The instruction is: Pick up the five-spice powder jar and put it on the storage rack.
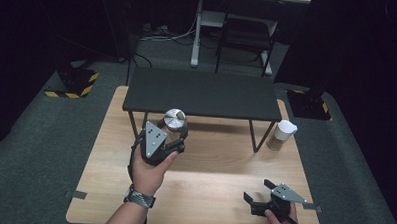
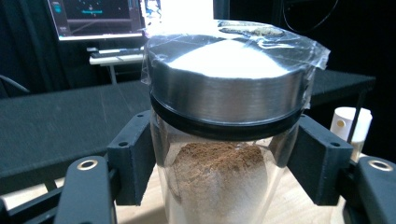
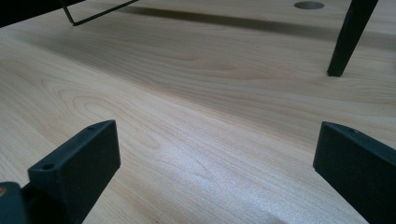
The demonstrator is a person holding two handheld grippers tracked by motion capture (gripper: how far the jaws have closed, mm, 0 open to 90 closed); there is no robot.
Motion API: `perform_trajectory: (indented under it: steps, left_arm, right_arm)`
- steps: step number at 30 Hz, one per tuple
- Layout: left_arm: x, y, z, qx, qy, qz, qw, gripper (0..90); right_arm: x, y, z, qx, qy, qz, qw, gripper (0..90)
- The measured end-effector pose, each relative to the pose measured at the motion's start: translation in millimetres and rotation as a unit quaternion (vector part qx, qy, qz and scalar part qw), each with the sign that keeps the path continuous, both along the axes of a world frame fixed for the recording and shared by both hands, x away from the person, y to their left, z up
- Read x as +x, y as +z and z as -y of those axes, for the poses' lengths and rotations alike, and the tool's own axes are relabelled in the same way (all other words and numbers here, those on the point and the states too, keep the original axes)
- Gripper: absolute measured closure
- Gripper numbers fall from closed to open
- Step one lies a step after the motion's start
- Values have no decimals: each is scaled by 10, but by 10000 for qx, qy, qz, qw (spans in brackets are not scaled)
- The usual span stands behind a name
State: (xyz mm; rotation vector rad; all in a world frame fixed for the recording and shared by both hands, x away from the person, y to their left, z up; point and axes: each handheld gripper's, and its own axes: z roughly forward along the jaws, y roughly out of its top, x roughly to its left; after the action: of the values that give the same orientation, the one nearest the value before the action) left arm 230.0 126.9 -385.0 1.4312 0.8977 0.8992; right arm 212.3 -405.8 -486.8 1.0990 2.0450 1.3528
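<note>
A clear glass jar [image 1: 175,119] with a silver metal lid and brown powder inside is held above the wooden table [image 1: 210,157], just in front of the black shelf. My left gripper [image 1: 173,134] is shut on it. In the left gripper view the jar [image 2: 219,186] sits upright between the two black pads, which press on the glass just below the lid; clear film covers the lid. My right gripper [image 1: 256,190] rests low at the table's front right, open. The right gripper view shows bare wood between its jaws [image 3: 215,168].
A low black shelf [image 1: 202,92] on thin legs stands across the back of the table. A second jar with a white lid [image 1: 283,135] stands by the shelf's right leg; its white lid [image 2: 351,123] rises beyond the held jar. One shelf leg [image 3: 348,37] stands ahead of my right gripper.
</note>
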Motion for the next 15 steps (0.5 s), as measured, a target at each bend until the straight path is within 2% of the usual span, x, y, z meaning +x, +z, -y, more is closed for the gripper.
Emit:
perform_trajectory:
  steps: [7,15]
  left_arm:
    - [76,154,-11,-13,129,155,9998,310]
    - [186,234,-3,-71,217,201,9995,311]
  right_arm:
    - [-3,-1,-2,-12,7,14,10000,4]
    - [-2,0,-3,-18,14,15,10000,4]
